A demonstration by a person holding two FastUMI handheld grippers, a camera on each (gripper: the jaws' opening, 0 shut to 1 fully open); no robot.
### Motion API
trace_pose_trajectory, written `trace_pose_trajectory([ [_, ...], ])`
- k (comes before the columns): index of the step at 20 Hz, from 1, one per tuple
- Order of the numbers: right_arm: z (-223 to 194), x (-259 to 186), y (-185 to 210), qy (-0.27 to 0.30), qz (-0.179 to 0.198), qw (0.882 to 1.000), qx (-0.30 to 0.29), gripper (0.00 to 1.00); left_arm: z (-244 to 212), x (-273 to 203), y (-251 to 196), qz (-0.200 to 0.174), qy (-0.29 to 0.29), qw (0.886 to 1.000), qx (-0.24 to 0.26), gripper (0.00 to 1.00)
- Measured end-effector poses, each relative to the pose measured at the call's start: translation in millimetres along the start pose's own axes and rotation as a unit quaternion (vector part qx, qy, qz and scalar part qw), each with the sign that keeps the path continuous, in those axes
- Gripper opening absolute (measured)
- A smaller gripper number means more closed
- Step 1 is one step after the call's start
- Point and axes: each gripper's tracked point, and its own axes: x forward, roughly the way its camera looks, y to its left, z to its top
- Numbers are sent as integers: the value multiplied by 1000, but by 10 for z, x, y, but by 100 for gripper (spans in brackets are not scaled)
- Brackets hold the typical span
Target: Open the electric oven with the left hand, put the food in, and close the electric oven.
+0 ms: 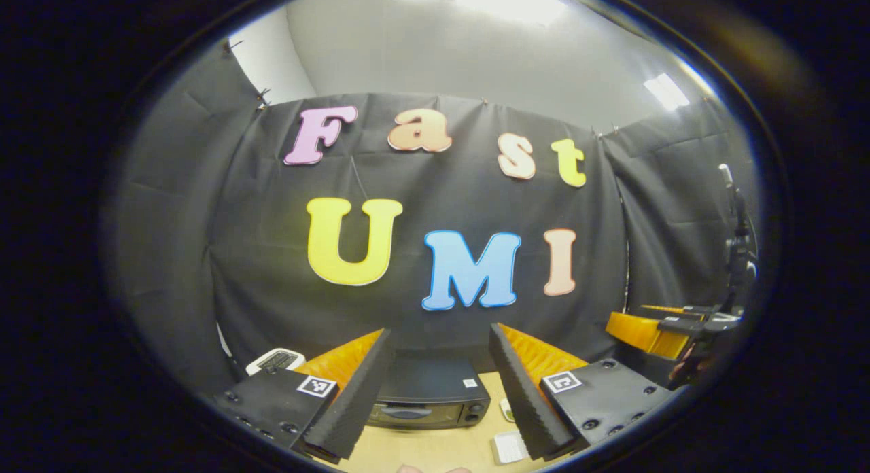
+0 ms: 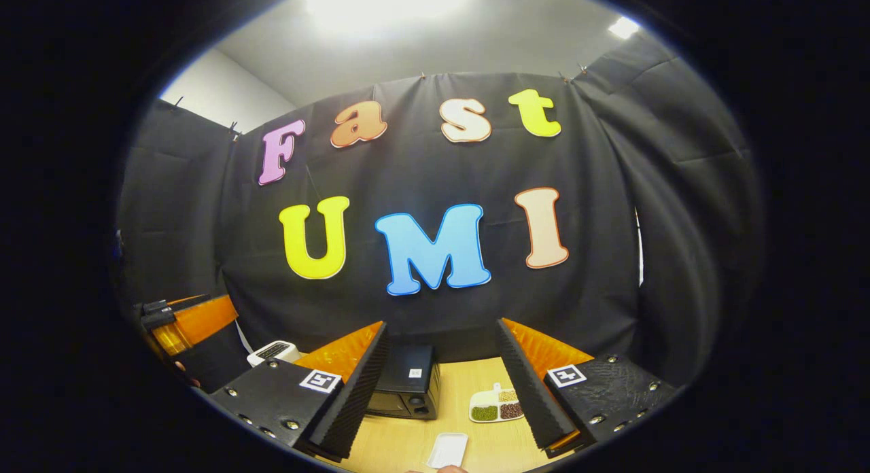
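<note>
A black electric oven (image 1: 428, 401) stands on the wooden table (image 1: 421, 449) with its door closed, far ahead between the fingers of my left gripper (image 1: 440, 334), which is open and holds nothing. In the right gripper view the oven (image 2: 406, 390) sits behind the left finger. Right of it lies a white divided dish (image 2: 496, 405) with green, brown and pale food. My right gripper (image 2: 441, 325) is open and empty, well above the table. A sliver of the dish (image 1: 506, 410) peeks out beside the left gripper's right finger.
A small white tray (image 2: 448, 449) lies near the table's front edge, and shows too as the white tray (image 1: 508, 447). A white appliance (image 2: 274, 351) stands left of the oven. The other gripper (image 1: 669, 330), with a hand, hovers at far right; the left one (image 2: 187, 323) at far left.
</note>
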Motion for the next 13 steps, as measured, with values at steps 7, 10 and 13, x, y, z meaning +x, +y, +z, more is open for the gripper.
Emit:
trace_pose_trajectory([
  [7, 72, -61, 80, -17, 1, 1000, 1, 95, 7, -55, 192, 8, 9, 1000, -10, 97],
  [10, 126, -88, 88, -27, -7, 1000, -3, 95, -15, -62, 162, 4, 16, 1000, -12, 99],
  [13, 128, -111, 121, -30, -14, 999, -8, 95, -23, -48, 189, 0, 20, 1000, -8, 99],
])
